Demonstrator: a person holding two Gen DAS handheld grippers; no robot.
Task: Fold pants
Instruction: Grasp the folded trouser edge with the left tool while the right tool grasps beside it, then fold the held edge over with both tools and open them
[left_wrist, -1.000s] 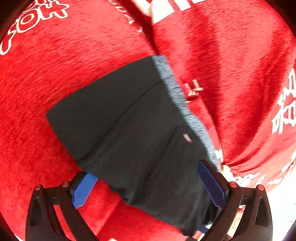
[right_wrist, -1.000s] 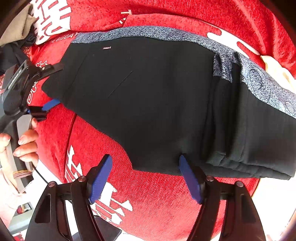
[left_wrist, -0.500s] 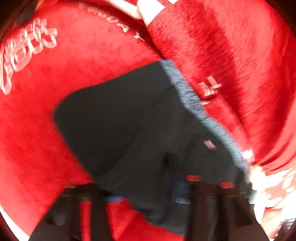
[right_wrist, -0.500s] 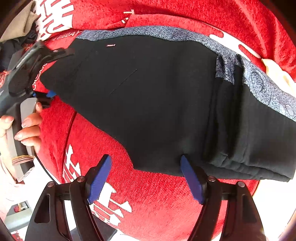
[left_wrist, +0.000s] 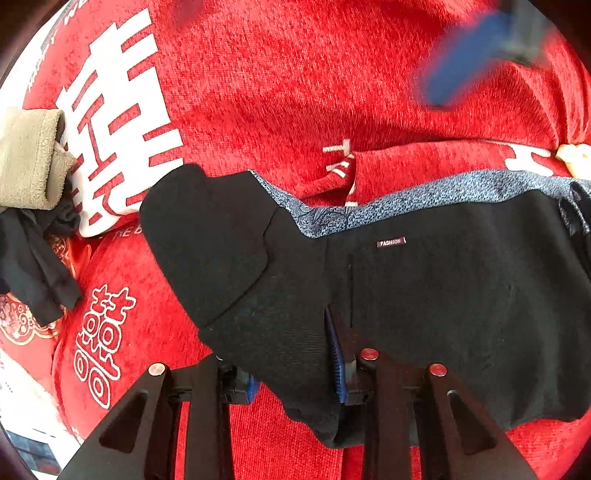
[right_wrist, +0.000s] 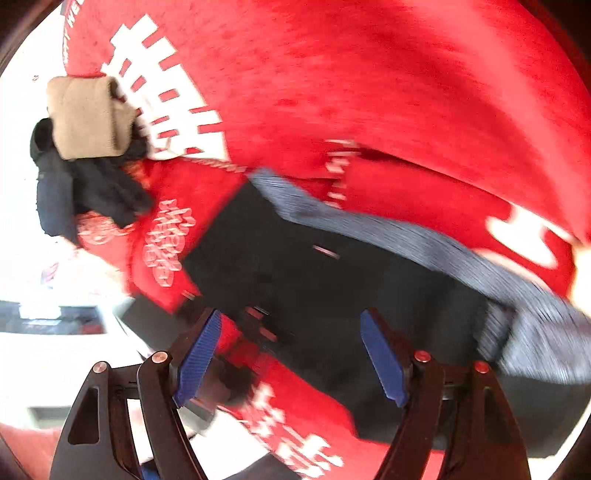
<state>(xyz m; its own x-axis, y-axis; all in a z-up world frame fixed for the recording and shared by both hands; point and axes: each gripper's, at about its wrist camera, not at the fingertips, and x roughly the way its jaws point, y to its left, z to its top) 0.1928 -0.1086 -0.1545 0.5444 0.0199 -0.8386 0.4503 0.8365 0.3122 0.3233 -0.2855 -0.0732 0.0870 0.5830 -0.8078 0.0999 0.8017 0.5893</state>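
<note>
Black pants (left_wrist: 443, 295) with a blue-grey patterned side stripe (left_wrist: 424, 195) and a small "FASHION" label (left_wrist: 391, 242) lie on a red cloth with white characters (left_wrist: 295, 81). My left gripper (left_wrist: 295, 365) is shut on the pants' near edge, and a fold of black fabric bunches between its blue pads. My right gripper (right_wrist: 291, 354) is open and empty above the pants (right_wrist: 314, 280), in a blurred view. One blue pad of the right gripper (left_wrist: 461, 59) shows blurred at the left wrist view's top right.
A folded beige garment (left_wrist: 29, 158) on a dark crumpled garment (left_wrist: 33, 266) lies at the left; both also show in the right wrist view (right_wrist: 88, 118). The red cloth's edge and a white floor (right_wrist: 44, 369) are at the lower left.
My left gripper closed on the pants' near edge and swung round, lifting a fold. My right gripper rose and drew back from the pants, still open.
</note>
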